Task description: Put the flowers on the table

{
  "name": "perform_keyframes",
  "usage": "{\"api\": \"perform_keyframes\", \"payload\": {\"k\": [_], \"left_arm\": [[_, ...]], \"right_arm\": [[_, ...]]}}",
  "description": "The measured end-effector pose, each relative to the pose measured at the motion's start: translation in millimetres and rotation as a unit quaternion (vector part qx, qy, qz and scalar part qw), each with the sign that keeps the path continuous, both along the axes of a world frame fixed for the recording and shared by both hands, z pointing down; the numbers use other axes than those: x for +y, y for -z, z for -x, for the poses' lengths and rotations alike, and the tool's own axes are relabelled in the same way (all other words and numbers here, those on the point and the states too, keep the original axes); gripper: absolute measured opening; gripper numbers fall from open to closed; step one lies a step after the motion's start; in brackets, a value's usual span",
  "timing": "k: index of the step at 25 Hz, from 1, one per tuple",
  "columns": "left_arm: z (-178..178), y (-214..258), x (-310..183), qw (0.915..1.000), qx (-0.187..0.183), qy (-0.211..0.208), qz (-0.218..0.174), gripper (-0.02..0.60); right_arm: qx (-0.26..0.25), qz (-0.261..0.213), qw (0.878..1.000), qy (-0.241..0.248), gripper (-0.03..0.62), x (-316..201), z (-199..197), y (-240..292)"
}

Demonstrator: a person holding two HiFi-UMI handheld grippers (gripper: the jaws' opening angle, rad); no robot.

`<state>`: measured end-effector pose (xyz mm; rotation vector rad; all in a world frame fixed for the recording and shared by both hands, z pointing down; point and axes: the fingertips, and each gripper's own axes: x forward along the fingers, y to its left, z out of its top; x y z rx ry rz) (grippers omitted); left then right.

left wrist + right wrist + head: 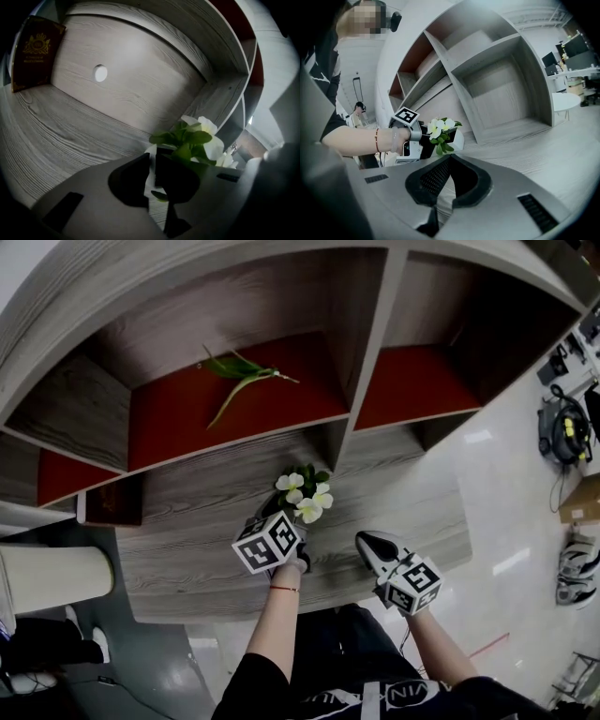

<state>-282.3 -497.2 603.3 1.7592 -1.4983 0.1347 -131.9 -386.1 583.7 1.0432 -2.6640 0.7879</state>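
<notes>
The flowers (305, 495) have white petals and green leaves. The table (187, 531) is grey wood with a streaky grain, as are the shelf walls. In the head view, the shelf floor (169, 409) at ten o'clock from the flowers is deep red, and the sprig (242, 371) on it is green. A second red floor lies at one o'clock. The left gripper (153, 164) and right gripper (449, 161) have grey shells and black jaws. Each carries a cube (268, 542) patterned in black-and-white squares. The book (35, 51) is dark red with a gold crest. The bracelet (284, 589) is thin and red.
</notes>
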Motion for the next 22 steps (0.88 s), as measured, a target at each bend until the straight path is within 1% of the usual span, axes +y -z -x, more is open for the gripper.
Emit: {"api": "perform_keyframes", "payload": {"k": [4,7,10,12,17,22], "left_arm": [[-1.6,-1.7,-3.1,0.9998,0.017,0.006,0.004,0.041],[0.4,-0.4,-3.7,0.9988,0.045,0.019,-0.004,0.048],[2.2,2.4,-3.3,0.9971,0.068,0.033,-0.010,0.082],[4.4,5.0,-2.7,0.9963,0.075,0.038,-0.016,0.098],[10.4,10.2,2.2,0.9948,0.086,0.048,-0.023,0.098],[13.0,15.3,13.7,0.9948,0.084,0.051,-0.027,0.098]], "right_arm": [[-0.007,-0.001,1.000,-0.016,0.011,-4.0,-7.2,1.6],[-0.006,-0.003,1.000,-0.018,0.011,-6.2,-9.4,6.6],[-0.014,-0.006,1.000,-0.019,0.011,-6.7,-13.8,12.0],[-0.016,-0.009,1.000,-0.022,0.011,-6.4,-17.5,15.2],[-0.007,-0.012,1.000,-0.026,0.011,-4.2,-26.2,18.6],[-0.027,-0.020,0.999,-0.028,0.011,-5.4,-26.3,26.4]]}}
